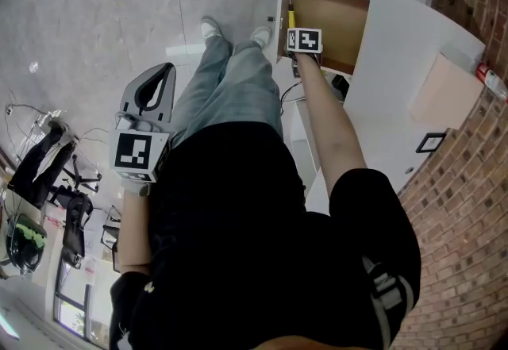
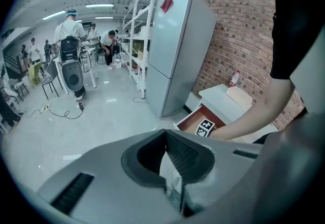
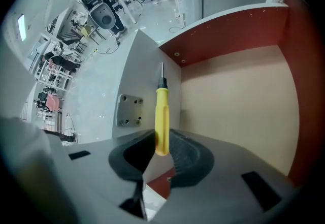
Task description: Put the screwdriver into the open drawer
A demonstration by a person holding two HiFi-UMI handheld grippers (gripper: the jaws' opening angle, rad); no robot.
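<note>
My right gripper (image 1: 295,29) is shut on the yellow handle of a screwdriver (image 1: 290,17), which points steeply down into the open drawer (image 1: 337,23). In the right gripper view the screwdriver (image 3: 161,116) stands between the pads, its metal tip close to the drawer's white front panel (image 3: 144,81) and above the bare wooden bottom (image 3: 238,101). My left gripper (image 1: 168,69) hangs by the person's left side over the floor, away from the drawer. Its fingertips meet and nothing is held. In the left gripper view the left gripper (image 2: 170,141) looks toward the drawer (image 2: 193,119).
The drawer belongs to a white cabinet (image 1: 397,102) against a brick wall (image 1: 468,205), with a beige board (image 1: 444,90) and a red-capped bottle (image 1: 490,80) on top. The person's legs (image 1: 230,86) stand left of the drawer. A fridge (image 2: 177,50), shelving and people are farther off.
</note>
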